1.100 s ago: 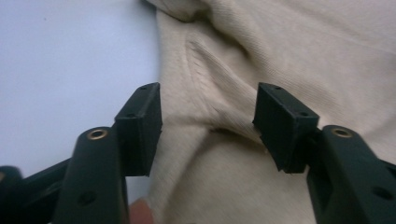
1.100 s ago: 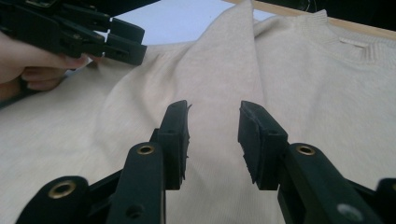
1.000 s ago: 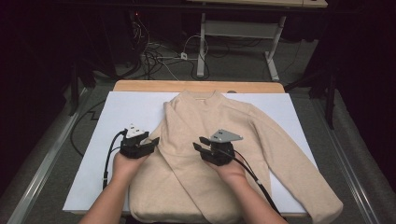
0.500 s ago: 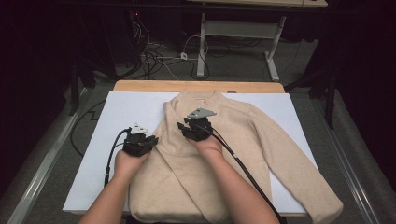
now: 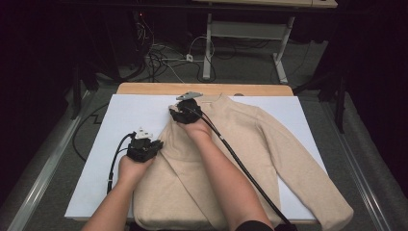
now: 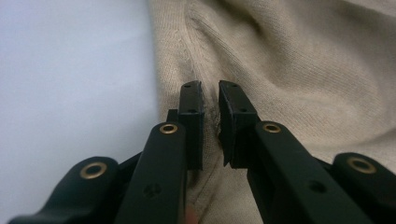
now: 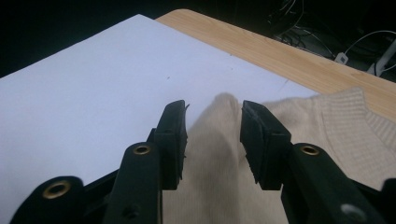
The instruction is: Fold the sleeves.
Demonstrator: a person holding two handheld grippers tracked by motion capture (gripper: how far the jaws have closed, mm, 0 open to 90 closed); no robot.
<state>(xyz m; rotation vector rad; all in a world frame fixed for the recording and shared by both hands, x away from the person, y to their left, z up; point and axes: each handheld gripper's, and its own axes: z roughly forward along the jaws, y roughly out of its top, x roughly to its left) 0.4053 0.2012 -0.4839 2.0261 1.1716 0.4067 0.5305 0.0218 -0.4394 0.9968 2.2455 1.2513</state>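
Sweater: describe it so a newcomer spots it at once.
On the wooden table lies a white sheet. Spread over it is the sweater, beige knit with a ribbed collar, one sleeve folded across its body, the only garment there.

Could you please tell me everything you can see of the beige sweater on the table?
The beige sweater is a fine knit with a ribbed collar, lying flat on the white sheet. One sleeve is folded diagonally across the body; the other stretches toward the table's near corner. The left gripper has just closed on a fold at its edge; the right gripper straddles its shoulder.
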